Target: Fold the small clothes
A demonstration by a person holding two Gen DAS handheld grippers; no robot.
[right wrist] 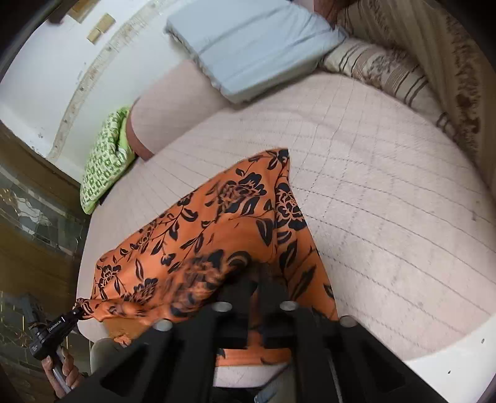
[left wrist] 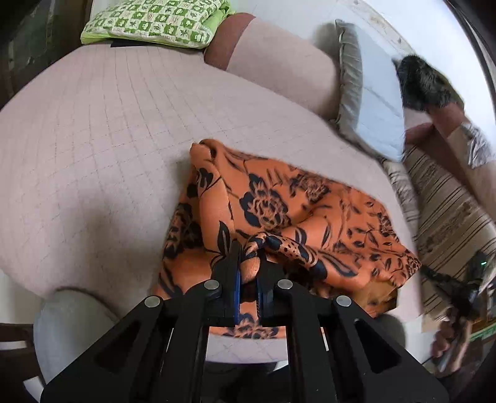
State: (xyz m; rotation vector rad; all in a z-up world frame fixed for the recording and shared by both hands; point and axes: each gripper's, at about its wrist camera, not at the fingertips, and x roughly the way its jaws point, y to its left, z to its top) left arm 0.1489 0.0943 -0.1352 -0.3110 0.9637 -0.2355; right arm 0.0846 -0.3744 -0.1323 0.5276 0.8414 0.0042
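Observation:
An orange cloth with a black flower print lies partly lifted on the pale quilted bed. My left gripper is shut on a bunched edge of the cloth at its near side. In the right wrist view the same cloth drapes up from the bed towards my right gripper, which is shut on its near edge. The left gripper also shows in the right wrist view, pinching the cloth's left corner. The right gripper appears blurred at the right edge of the left wrist view.
A green patterned cushion lies at the far side. A pink bolster, a light blue pillow and a striped beige pillow line the bed's head. A dark furry thing lies by the pillows. A wooden cabinet stands on the left.

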